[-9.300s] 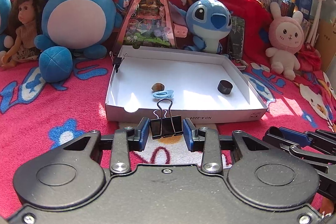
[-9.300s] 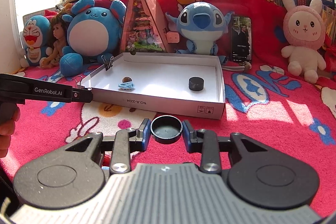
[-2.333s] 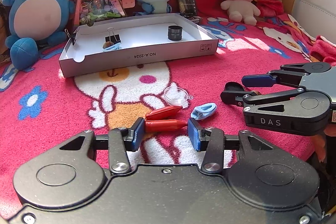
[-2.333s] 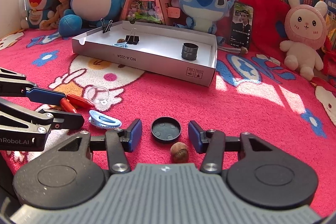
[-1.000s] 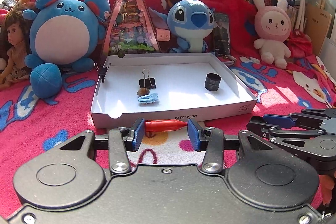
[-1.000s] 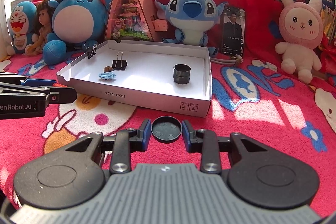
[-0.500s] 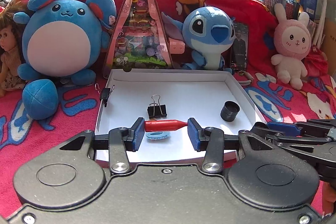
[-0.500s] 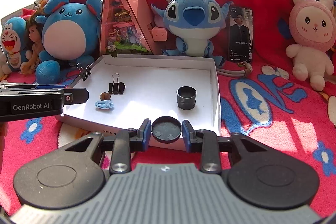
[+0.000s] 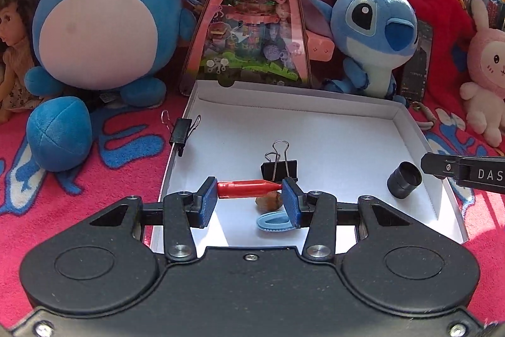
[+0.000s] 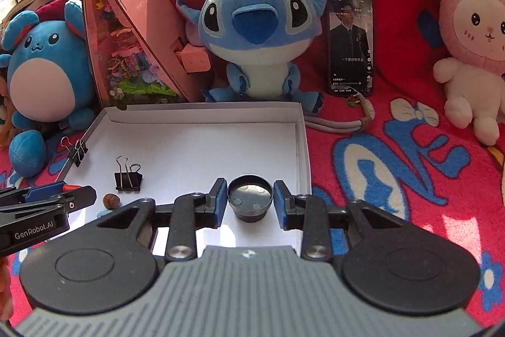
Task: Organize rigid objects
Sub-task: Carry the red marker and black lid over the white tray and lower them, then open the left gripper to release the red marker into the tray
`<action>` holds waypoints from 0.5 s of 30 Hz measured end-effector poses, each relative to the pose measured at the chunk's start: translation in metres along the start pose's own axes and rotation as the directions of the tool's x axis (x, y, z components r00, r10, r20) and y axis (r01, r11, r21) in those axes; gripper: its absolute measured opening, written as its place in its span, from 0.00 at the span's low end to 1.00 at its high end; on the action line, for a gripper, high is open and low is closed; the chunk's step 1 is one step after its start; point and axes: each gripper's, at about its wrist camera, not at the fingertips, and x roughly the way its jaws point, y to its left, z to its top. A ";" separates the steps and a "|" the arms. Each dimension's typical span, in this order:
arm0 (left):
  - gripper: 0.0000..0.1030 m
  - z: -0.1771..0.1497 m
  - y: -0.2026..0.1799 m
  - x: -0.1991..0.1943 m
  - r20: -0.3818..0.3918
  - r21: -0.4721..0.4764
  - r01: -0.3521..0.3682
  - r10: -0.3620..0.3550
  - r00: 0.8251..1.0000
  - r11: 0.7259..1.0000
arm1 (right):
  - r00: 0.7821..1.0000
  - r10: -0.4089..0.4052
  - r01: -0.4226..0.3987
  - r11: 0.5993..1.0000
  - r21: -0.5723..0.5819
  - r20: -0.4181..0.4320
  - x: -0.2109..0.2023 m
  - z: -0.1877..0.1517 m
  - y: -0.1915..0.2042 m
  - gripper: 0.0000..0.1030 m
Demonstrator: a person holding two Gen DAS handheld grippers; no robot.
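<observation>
The left gripper (image 9: 250, 190) hangs over the near part of the white box (image 9: 347, 95), its fingers pinching a red bullet-shaped piece (image 9: 247, 188) end to end above a brown nut (image 9: 268, 201) and a blue clip (image 9: 273, 221) lying inside. A black binder clip (image 9: 279, 168) stands just behind them. The right gripper (image 10: 250, 200) holds a black cap (image 10: 250, 197) between its fingers directly over the stacked black caps (image 9: 404, 179) near the box's right wall.
</observation>
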 end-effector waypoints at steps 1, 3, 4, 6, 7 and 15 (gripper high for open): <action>0.41 0.000 0.000 0.003 -0.004 0.000 -0.006 0.006 1.000 1.000 | 1.000 0.002 -0.002 1.000 -0.001 -0.008 0.002 0.001 0.000 0.36; 0.41 0.000 0.001 0.008 -0.011 -0.002 -0.016 0.016 1.000 1.000 | 1.000 -0.001 0.001 1.000 -0.010 -0.022 0.008 0.001 0.003 0.36; 0.41 0.000 0.001 0.010 -0.014 -0.004 -0.020 0.020 1.000 1.000 | 1.000 -0.008 0.007 1.000 -0.019 -0.024 0.010 0.001 0.005 0.36; 0.41 0.000 0.002 0.014 -0.018 -0.008 -0.028 0.027 0.999 1.000 | 0.999 -0.015 0.014 0.999 -0.031 -0.030 0.014 0.002 0.008 0.36; 0.41 0.000 0.003 0.016 -0.021 -0.011 -0.030 0.030 0.999 0.999 | 0.999 -0.019 0.018 0.999 -0.034 -0.033 0.015 0.002 0.009 0.36; 0.41 0.000 0.002 0.020 -0.017 -0.007 -0.029 0.029 0.999 1.000 | 0.998 -0.035 0.033 0.999 -0.041 -0.047 0.025 0.002 0.011 0.37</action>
